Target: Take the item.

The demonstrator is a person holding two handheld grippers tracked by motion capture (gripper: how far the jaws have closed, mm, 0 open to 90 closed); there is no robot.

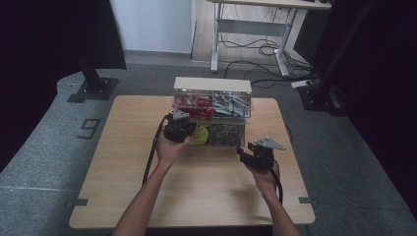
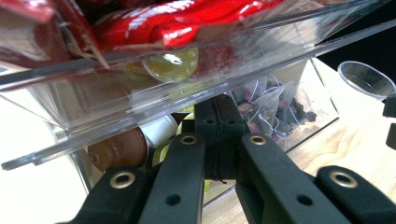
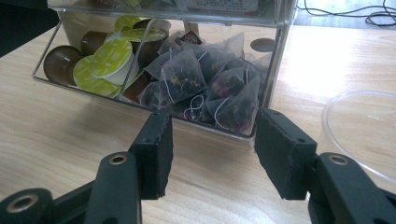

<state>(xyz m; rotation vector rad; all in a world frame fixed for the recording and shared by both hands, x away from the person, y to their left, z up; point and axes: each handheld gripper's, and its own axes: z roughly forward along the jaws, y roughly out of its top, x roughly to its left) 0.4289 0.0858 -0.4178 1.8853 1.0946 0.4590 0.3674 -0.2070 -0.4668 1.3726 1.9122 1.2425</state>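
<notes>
Here, the clear plastic drawer organiser (image 1: 212, 110) runs left-right on the worktop (image 1: 196, 187). Left gripper (image 1: 178, 123) jaws clenched under its upper drawer; right gripper (image 3: 212, 140) jaws released, near the teabag compartment (image 3: 205, 88).

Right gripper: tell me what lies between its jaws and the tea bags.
In the right gripper view, the right gripper stands open; between it and the tea bags lies the clear drawer front.

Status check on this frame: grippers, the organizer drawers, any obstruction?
Left gripper shut at lower drawer. Right gripper open, facing tea bags. Clear cup beside right jaw.
</notes>
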